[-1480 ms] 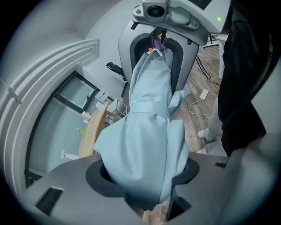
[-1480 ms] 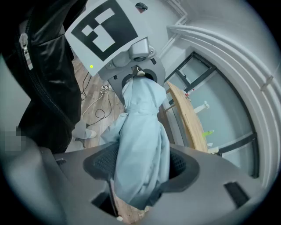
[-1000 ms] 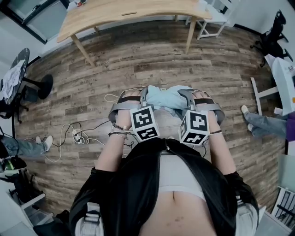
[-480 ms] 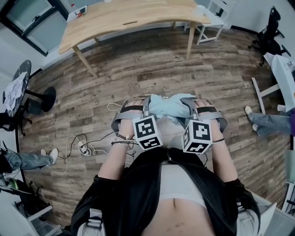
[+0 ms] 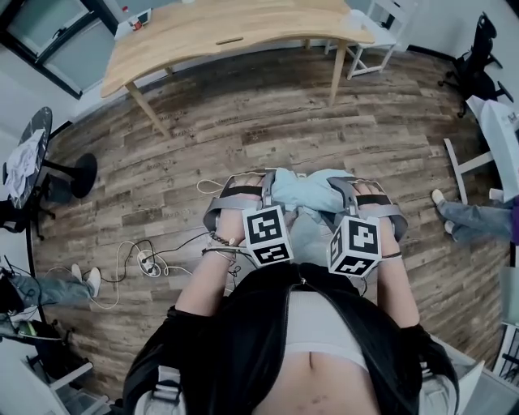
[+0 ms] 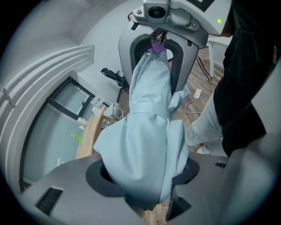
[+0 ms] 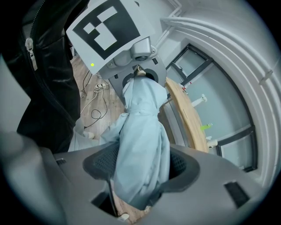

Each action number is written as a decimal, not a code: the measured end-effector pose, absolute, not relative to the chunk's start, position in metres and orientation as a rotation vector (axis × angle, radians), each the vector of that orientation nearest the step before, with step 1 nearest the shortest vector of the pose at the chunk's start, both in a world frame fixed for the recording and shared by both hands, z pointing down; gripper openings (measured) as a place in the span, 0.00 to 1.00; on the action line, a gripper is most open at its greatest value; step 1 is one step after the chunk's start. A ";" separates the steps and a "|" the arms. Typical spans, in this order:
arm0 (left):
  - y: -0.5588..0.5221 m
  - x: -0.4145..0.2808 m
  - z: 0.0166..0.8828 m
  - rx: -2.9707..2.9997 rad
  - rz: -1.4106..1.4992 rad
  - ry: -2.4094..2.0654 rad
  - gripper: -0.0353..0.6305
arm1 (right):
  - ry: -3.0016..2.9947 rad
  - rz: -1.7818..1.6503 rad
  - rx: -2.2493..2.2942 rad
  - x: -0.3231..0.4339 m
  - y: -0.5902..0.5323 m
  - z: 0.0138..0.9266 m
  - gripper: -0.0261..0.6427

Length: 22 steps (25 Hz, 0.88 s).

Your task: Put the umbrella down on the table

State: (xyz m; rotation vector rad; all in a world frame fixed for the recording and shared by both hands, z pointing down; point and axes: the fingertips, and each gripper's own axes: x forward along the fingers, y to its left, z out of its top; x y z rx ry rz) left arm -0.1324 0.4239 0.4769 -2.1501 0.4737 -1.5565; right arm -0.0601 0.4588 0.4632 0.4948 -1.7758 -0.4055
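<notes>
- Left gripper (image 6: 145, 173): jaws fairly wide apart but pressed onto one end of a folded pale-blue umbrella (image 6: 147, 132); cloth bulges round the pads.
- Right gripper (image 7: 142, 171): jaws likewise clamped on the other end.
- Umbrella spans roughly level between the two grippers, just before the person's waist, over the wood floor (image 5: 268, 113); it rests on nothing.
- Handling, judged: light; loose, likely slippery cloth over a stiff core. Best held through the bundle near its ends, as now, not by a fold alone.
- Cable (image 5: 138, 261) on the floor, left.
- Wooden table (image 5: 268, 20) far ahead, well apart from the umbrella.
</notes>
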 end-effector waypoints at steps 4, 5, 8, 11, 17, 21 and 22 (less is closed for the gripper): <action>0.397 -0.129 0.477 -2.146 -1.558 0.475 0.45 | -1.775 -0.408 0.501 -0.056 0.432 0.463 0.49; 0.387 -0.127 0.475 -2.140 -1.557 0.478 0.45 | -1.776 -0.412 0.505 -0.054 0.421 0.462 0.49; 0.351 -0.119 0.472 -2.131 -1.553 0.483 0.45 | -1.778 -0.422 0.510 -0.046 0.386 0.459 0.49; 0.314 -0.107 0.468 -2.127 -1.551 0.489 0.45 | -1.780 -0.424 0.509 -0.035 0.349 0.456 0.49; 0.239 -0.077 0.456 -2.121 -1.546 0.518 0.45 | -1.779 -0.445 0.500 -0.004 0.273 0.443 0.49; 0.202 -0.053 0.449 -2.123 -1.543 0.527 0.45 | -1.779 -0.447 0.496 0.021 0.236 0.437 0.49; 0.194 -0.049 0.449 -2.125 -1.547 0.532 0.45 | -1.780 -0.450 0.491 0.025 0.227 0.436 0.49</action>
